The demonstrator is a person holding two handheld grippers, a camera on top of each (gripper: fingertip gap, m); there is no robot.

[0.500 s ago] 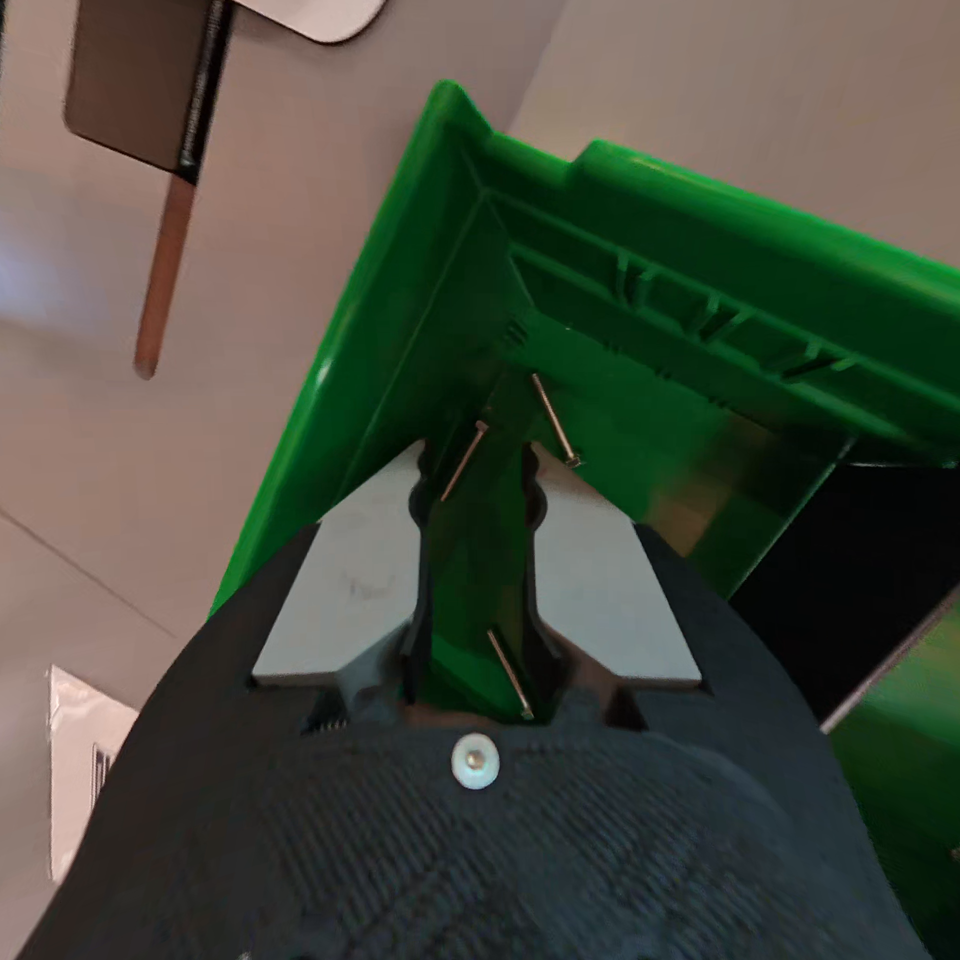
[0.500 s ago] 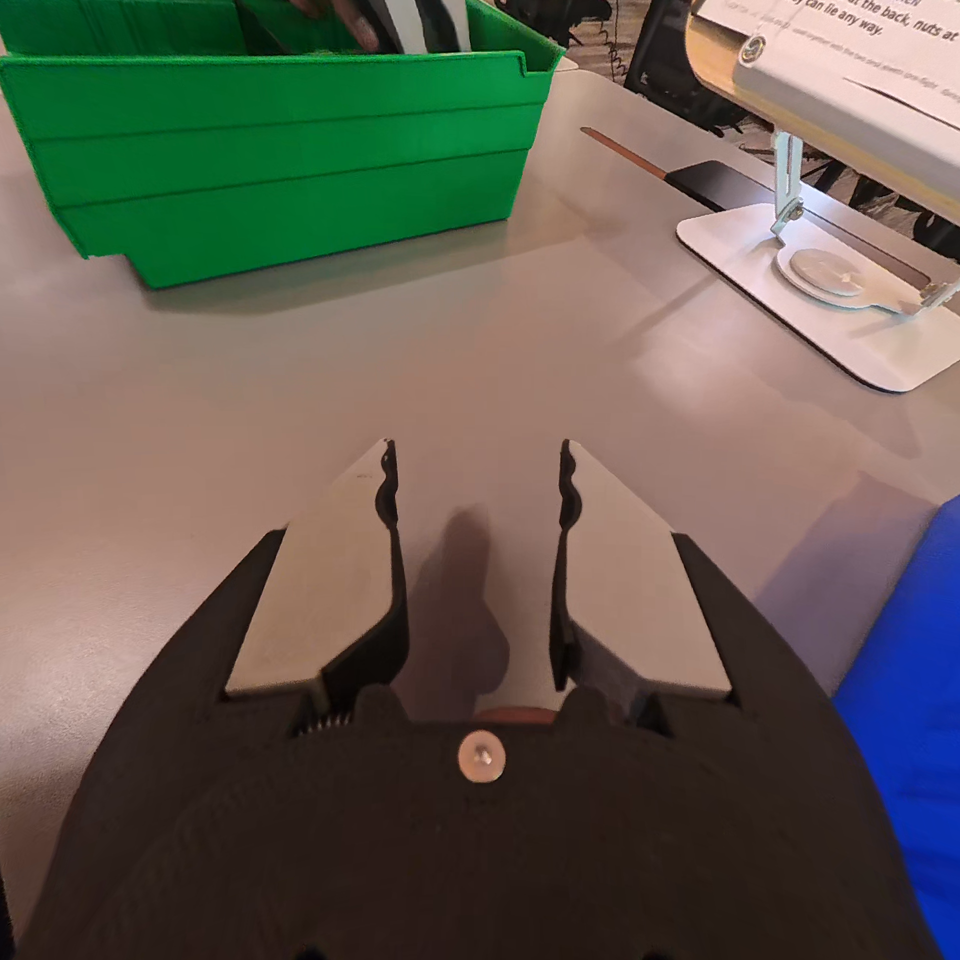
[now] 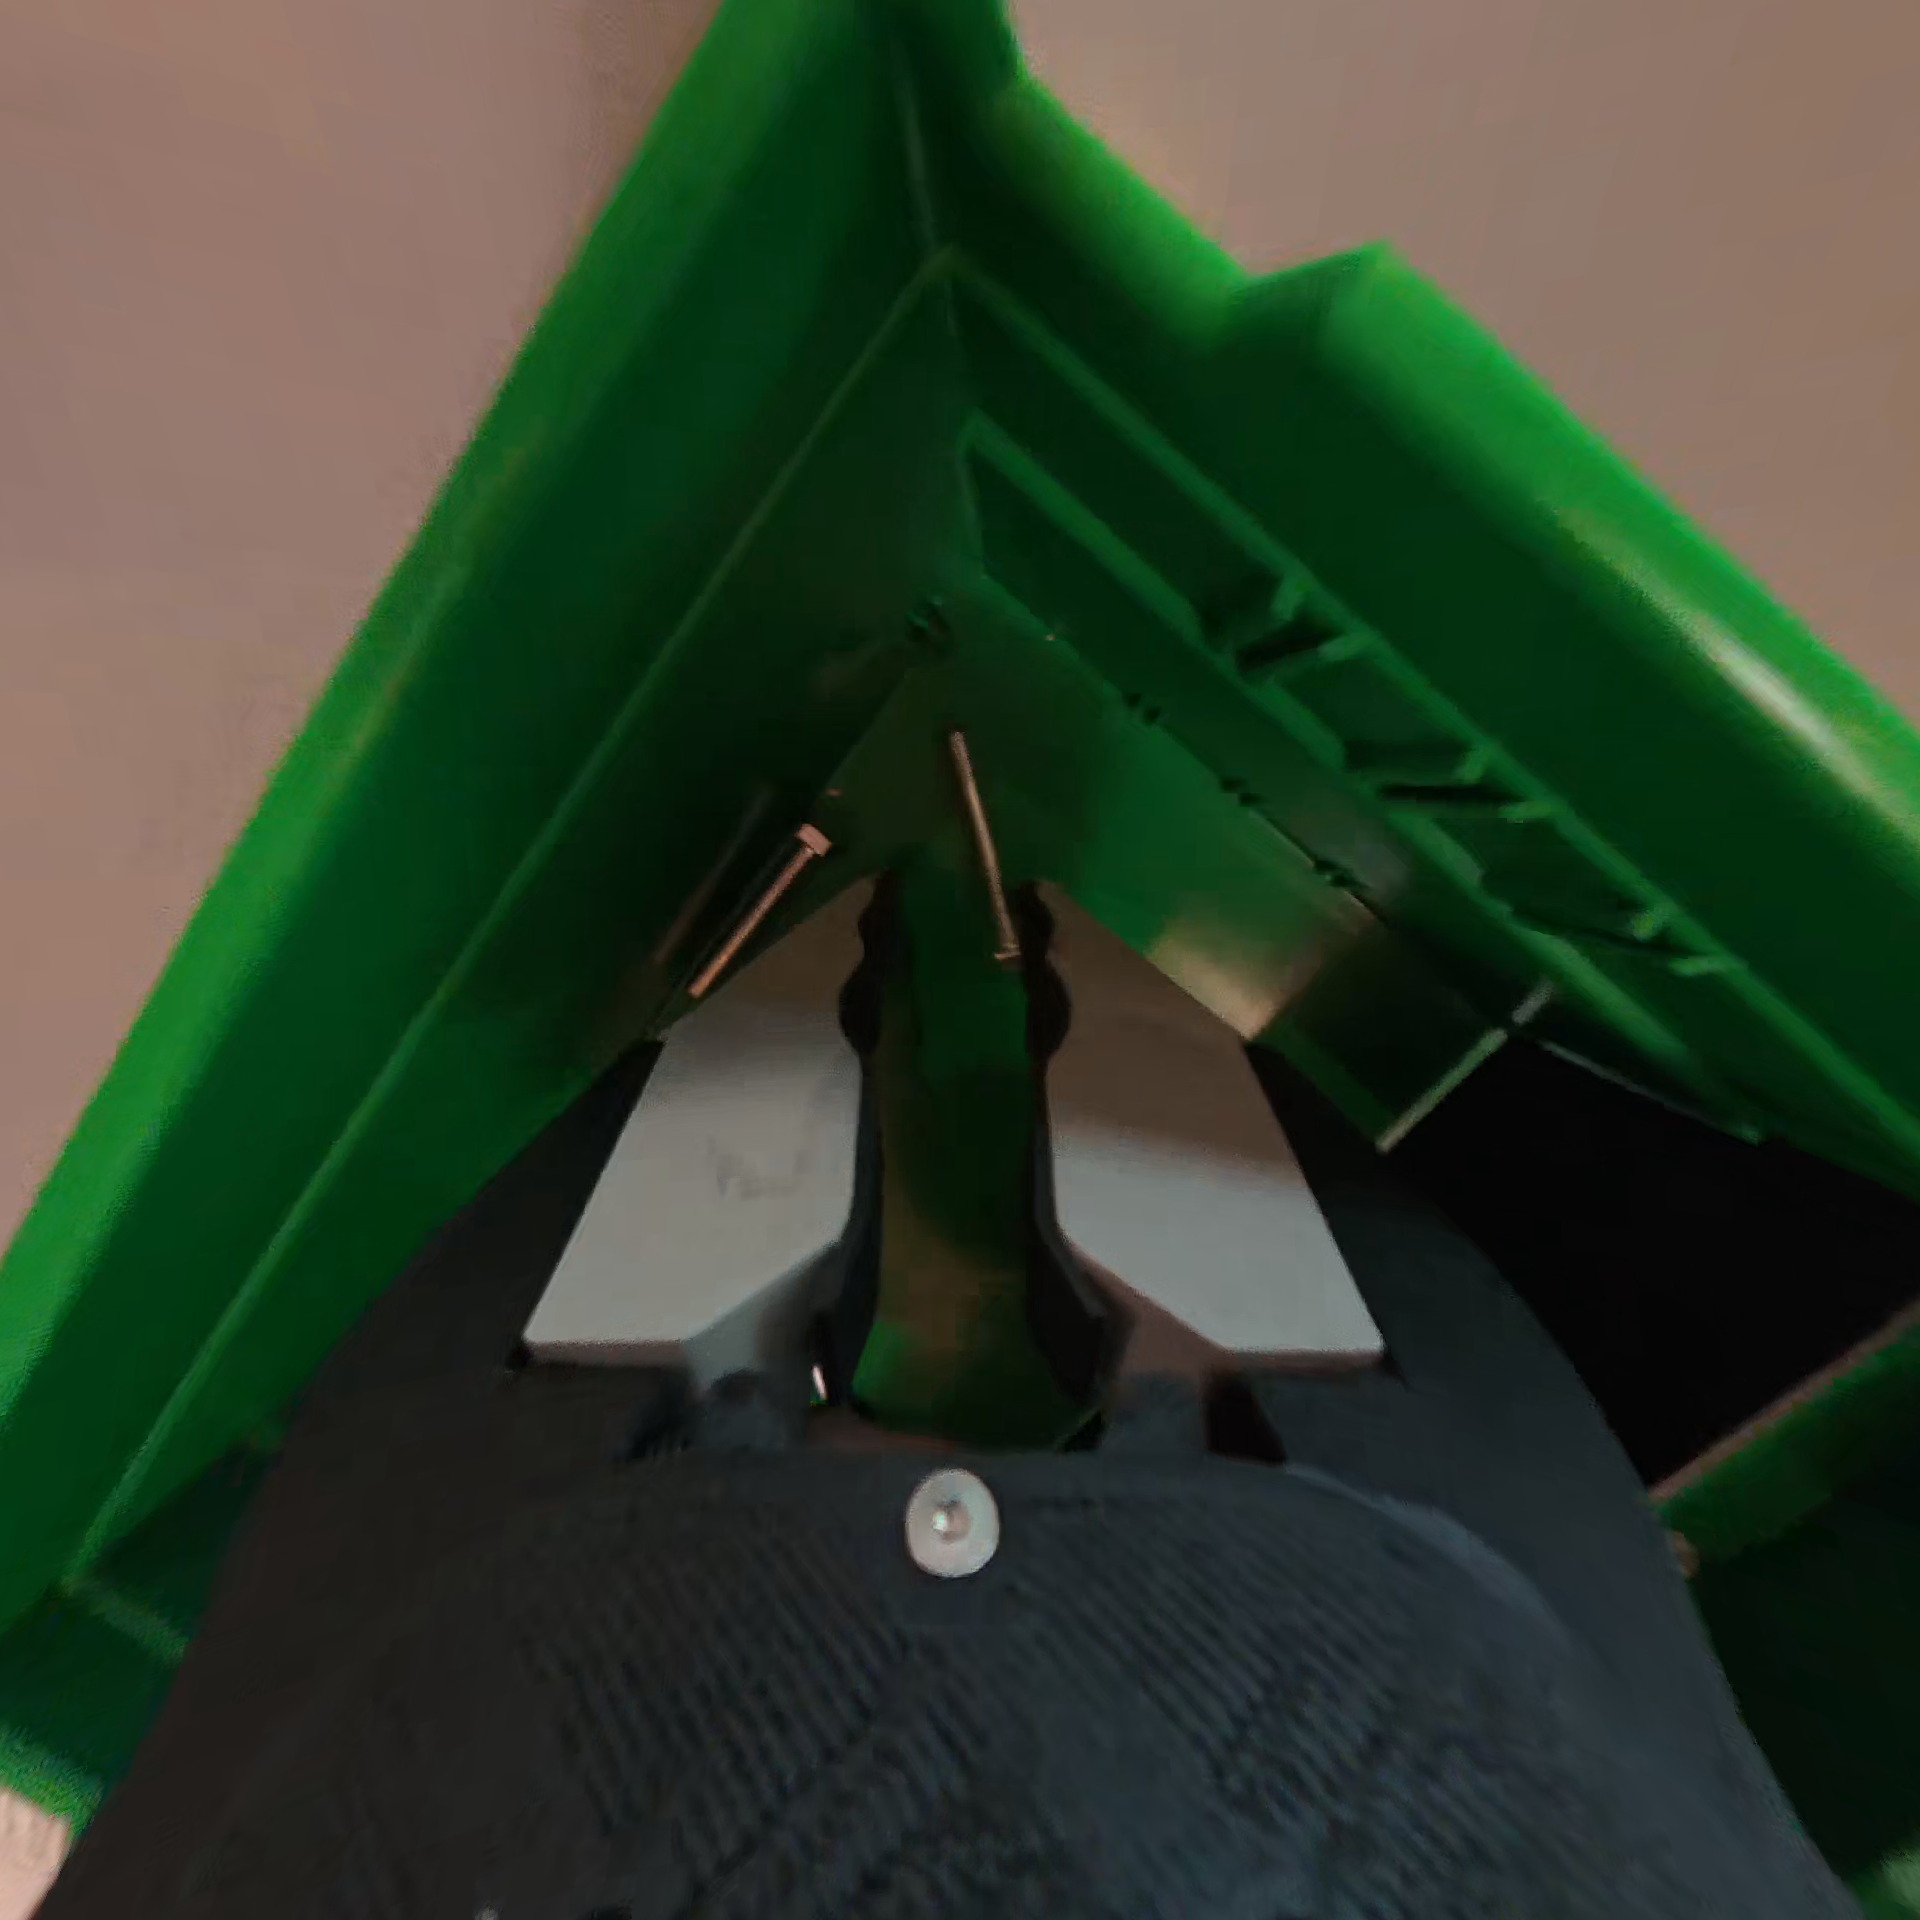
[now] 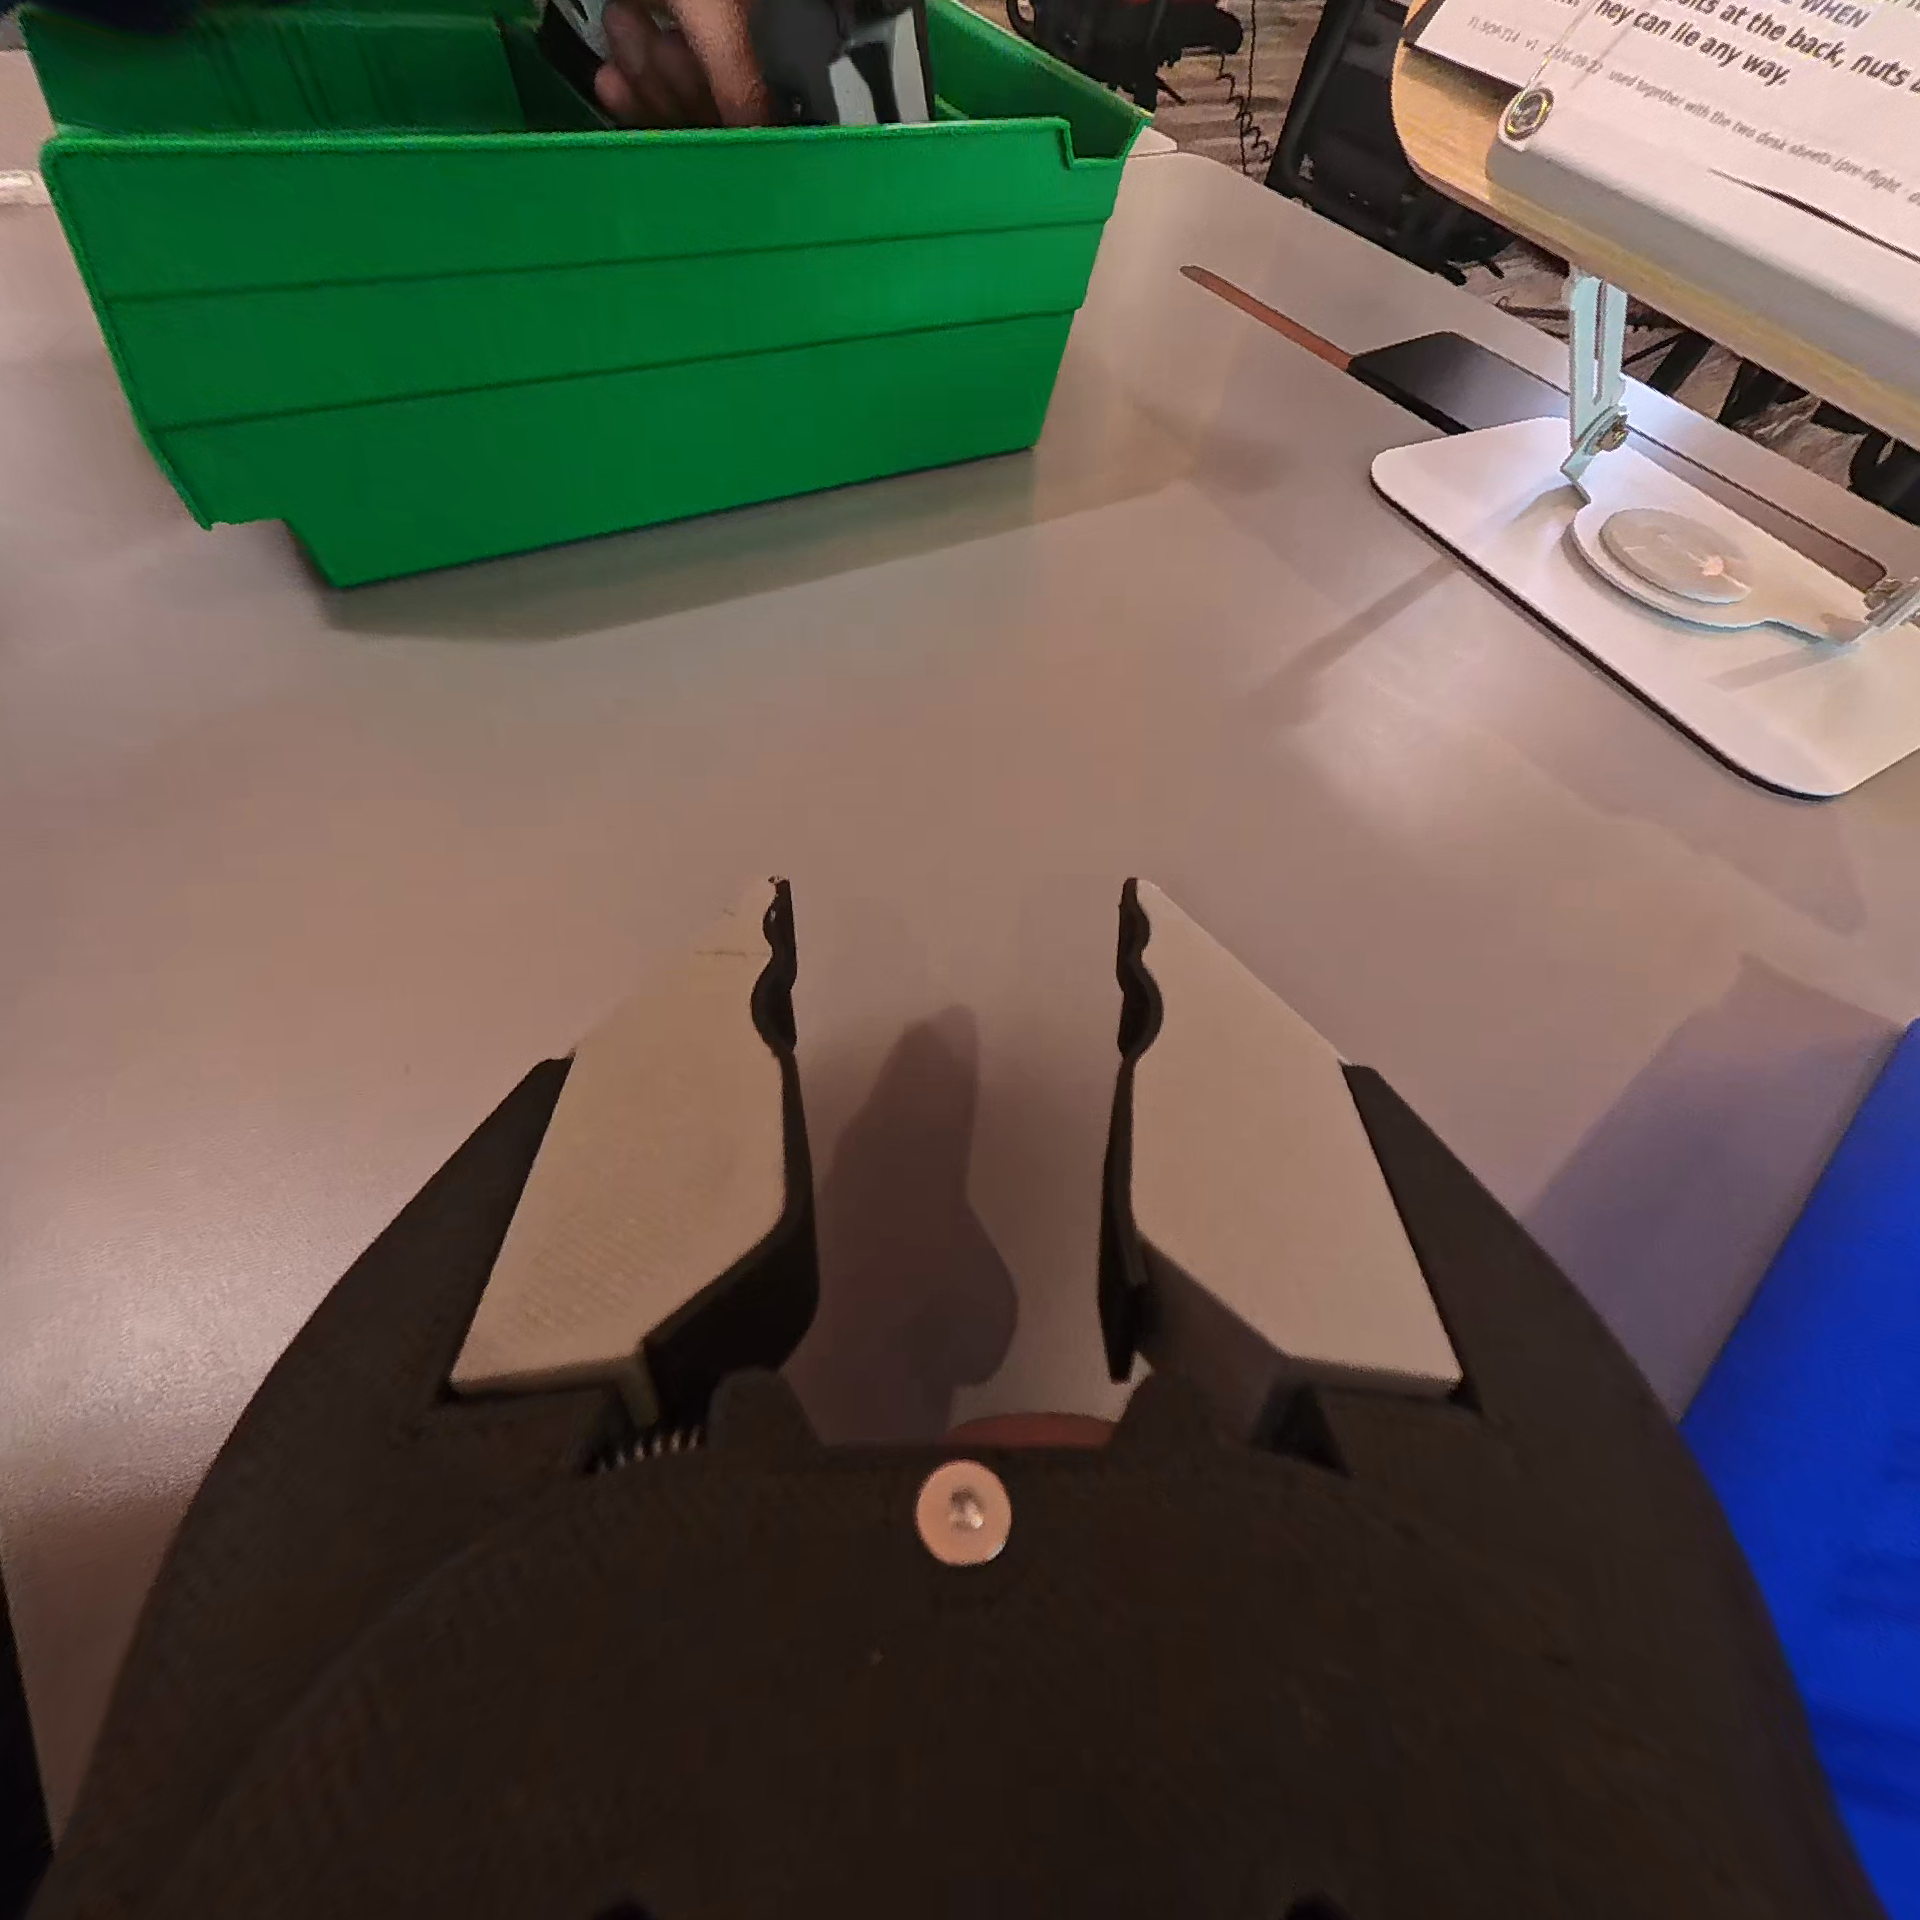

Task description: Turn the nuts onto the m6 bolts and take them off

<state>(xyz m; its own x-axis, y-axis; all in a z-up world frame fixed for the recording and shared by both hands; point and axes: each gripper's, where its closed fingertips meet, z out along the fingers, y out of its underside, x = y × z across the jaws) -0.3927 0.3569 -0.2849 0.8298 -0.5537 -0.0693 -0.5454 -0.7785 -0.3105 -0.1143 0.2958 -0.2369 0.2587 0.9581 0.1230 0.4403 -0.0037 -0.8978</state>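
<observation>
My left gripper (image 3: pixel 951 904) is open and empty, reaching down into a corner of the green bin (image 3: pixel 1351 436). Two long thin bolts lie on the bin floor there: one bolt (image 3: pixel 979 847) lies just ahead of my right fingertip, the other bolt (image 3: pixel 758 909) lies against the left wall. The view is blurred. My right gripper (image 4: pixel 956 904) is open and empty, low over the grey table (image 4: pixel 623 790). In the right wrist view the green bin (image 4: pixel 582 343) stands at the far left, with a hand and the left gripper (image 4: pixel 748 62) inside it. No nuts show.
A white stand (image 4: pixel 1662 582) holding a sheet of paper is on the table at the right. A dark flat slab (image 4: pixel 1455 374) with a brown strip lies behind it. A blue object (image 4: pixel 1829 1403) is at the right edge. A black divider (image 3: pixel 1662 1226) sits inside the bin. My right fingertips sit around 30 cm from my left ones.
My left gripper has moved deeper into the bin's corner, closer to the two bolts; a third bolt between the fingers has gone from view. The right gripper has stayed still.
</observation>
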